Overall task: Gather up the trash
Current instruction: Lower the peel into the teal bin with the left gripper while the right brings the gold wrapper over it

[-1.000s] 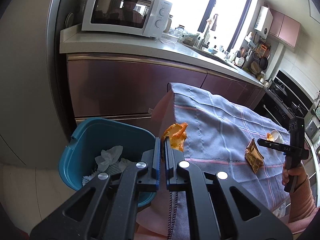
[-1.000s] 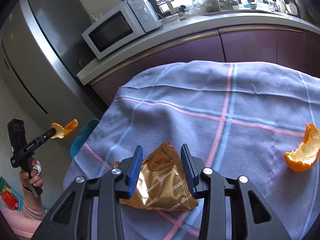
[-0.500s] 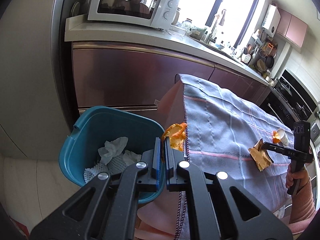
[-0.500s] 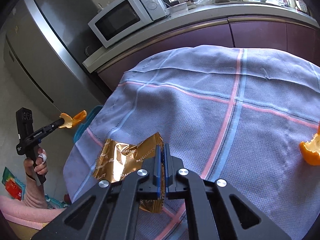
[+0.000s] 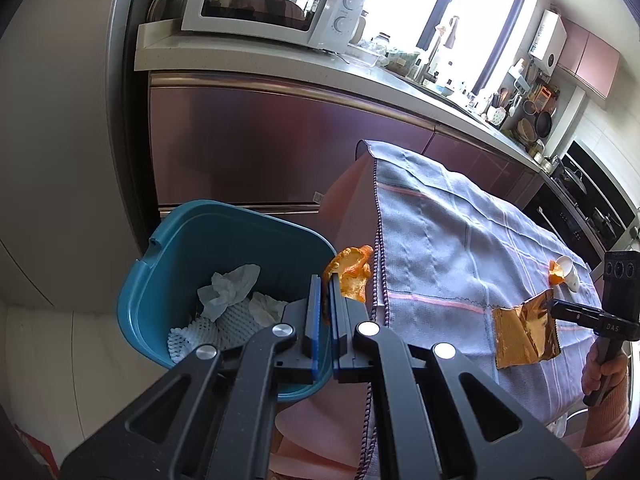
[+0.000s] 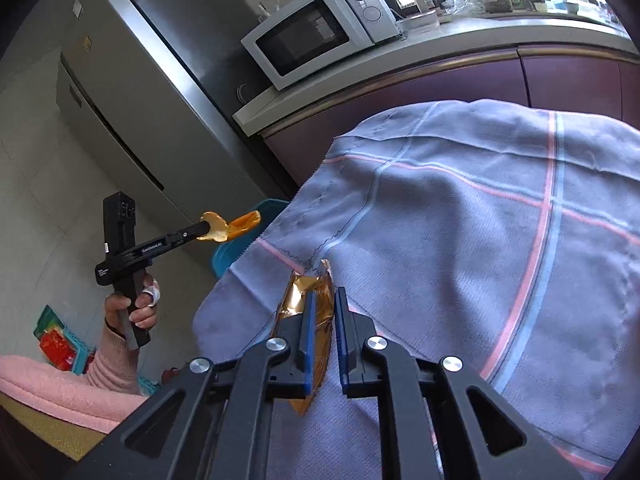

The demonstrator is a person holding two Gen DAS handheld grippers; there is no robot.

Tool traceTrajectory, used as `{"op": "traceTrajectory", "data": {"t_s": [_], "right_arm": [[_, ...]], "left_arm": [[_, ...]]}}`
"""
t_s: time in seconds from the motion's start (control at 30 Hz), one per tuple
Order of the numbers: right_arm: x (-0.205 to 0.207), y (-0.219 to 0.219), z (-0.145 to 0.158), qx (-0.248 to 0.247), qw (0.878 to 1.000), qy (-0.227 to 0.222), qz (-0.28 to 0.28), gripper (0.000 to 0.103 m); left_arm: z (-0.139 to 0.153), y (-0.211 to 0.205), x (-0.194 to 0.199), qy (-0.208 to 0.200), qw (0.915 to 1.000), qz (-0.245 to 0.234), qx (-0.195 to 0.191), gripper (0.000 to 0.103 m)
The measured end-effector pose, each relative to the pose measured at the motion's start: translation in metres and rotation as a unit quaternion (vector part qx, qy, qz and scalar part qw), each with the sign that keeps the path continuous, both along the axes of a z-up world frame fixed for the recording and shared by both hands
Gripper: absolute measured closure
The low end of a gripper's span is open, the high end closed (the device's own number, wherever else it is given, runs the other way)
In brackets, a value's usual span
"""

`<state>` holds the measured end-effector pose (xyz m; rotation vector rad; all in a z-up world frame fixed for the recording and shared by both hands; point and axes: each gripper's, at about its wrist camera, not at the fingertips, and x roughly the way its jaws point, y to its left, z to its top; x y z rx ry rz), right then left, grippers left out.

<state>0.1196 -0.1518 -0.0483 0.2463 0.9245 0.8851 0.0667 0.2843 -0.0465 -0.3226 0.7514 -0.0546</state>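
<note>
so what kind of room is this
A home kitchen, most likely: a white microwave sits on a long counter over maroon cabinets, a tall fridge stands beside it, and a built-in oven shows at the far end.

Teal bin (image 5: pixel 168 280), orange peel (image 5: pixel 350 276), gold wrapper (image 5: pixel 524 332), grey-blue checked cloth (image 5: pixel 440 240)

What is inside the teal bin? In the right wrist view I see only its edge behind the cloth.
Observer: Crumpled white tissues and a white foam net lie in the teal bin.
Reviewer: Is the left claw's peel above it?
Observer: The left claw, shut on the orange peel, is at the bin's table-side rim; whether it clears the rim I cannot tell.
Reviewer: Other trash on the table?
Observer: Besides the gold wrapper in the right claw, a second peel piece lies on the cloth beside a small white object.
</note>
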Motion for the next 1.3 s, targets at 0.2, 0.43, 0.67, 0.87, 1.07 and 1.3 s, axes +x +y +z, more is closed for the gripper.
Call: {"op": "traceTrajectory", "data": {"t_s": [0.2, 0.43, 0.67, 0.87, 1.07, 1.3], "right_arm": [[-0.001, 0.008, -0.02, 0.011, 0.999, 0.038, 0.012, 0.078], [0.0, 0.015, -0.03, 0.008, 0.998, 0.06, 0.018, 0.09], [-0.003, 0.02, -0.01, 0.023, 0.999, 0.035, 0.022, 0.101], [0.003, 0.038, 0.021, 0.042, 0.999, -0.003, 0.033, 0.101], [0.018, 0.073, 0.034, 0.042, 0.998, -0.021, 0.051, 0.101], [0.035, 0.117, 0.032, 0.04, 0.996, -0.018, 0.077, 0.101]], "left_arm": [[-0.005, 0.0, 0.001, 0.004, 1.0, 0.002, 0.001, 0.099], [-0.011, 0.002, -0.001, 0.01, 0.9999, 0.006, -0.001, 0.099], [-0.015, 0.003, -0.001, 0.014, 0.9999, 0.008, 0.0, 0.099], [-0.015, 0.004, -0.004, 0.013, 0.9998, 0.013, 0.007, 0.099], [-0.015, 0.006, -0.006, 0.012, 0.9995, 0.021, 0.021, 0.099], [-0.011, 0.009, -0.009, 0.008, 0.9988, 0.03, 0.038, 0.099]]}}
